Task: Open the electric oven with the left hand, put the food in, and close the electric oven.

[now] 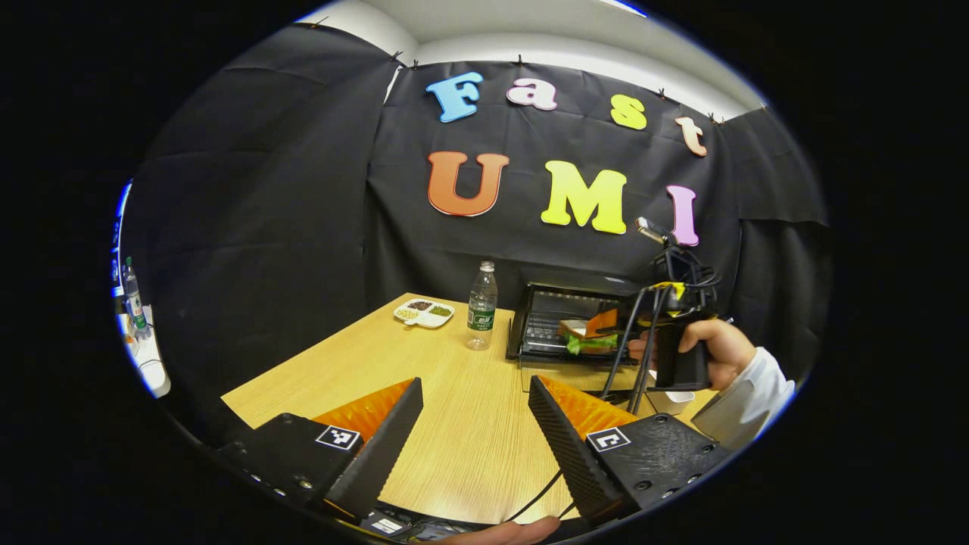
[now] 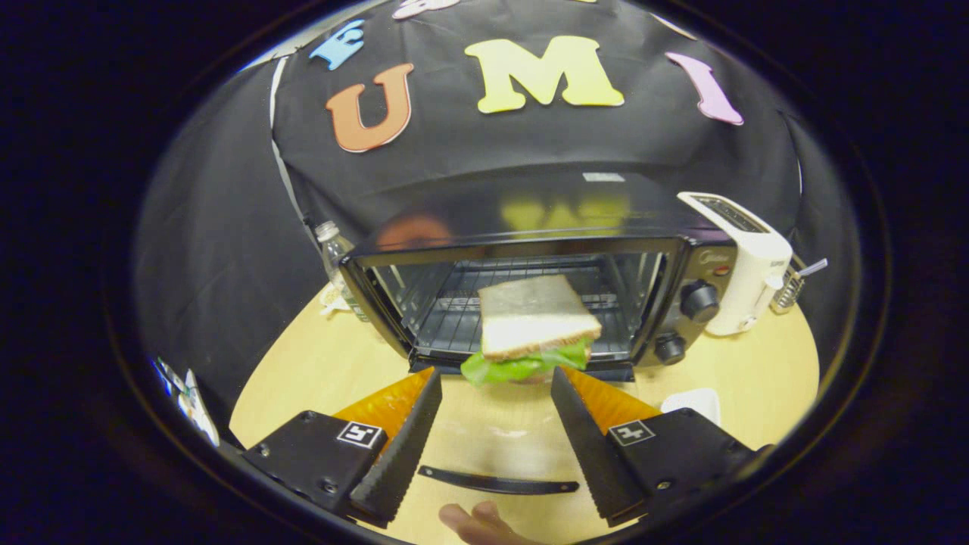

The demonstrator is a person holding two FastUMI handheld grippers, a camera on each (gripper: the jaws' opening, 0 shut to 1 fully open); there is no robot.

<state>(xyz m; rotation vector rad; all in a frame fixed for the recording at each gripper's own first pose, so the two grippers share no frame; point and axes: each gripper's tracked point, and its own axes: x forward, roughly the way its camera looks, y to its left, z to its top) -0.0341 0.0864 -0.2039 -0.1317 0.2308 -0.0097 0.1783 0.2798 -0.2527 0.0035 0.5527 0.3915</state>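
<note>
sandwich [image 2: 534,325] sits at the open oven [image 2: 530,295] mouth, just past its dropped door | our right gripper [image 2: 496,386] fingers stand wide apart, touching nothing, just before the sandwich | our left gripper [image 1: 473,393] fingers spread wide over the wooden table [image 1: 454,424], well back | water bottle [image 1: 481,306] stands beside the oven | white toaster [image 2: 746,261] on its other side

Sandwich [image 2: 534,322] at open oven [image 2: 522,303] mouth.

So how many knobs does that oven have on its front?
2, both on the oven's right-hand panel: a larger upper knob and a smaller lower knob just below it. None looks hidden.
</note>
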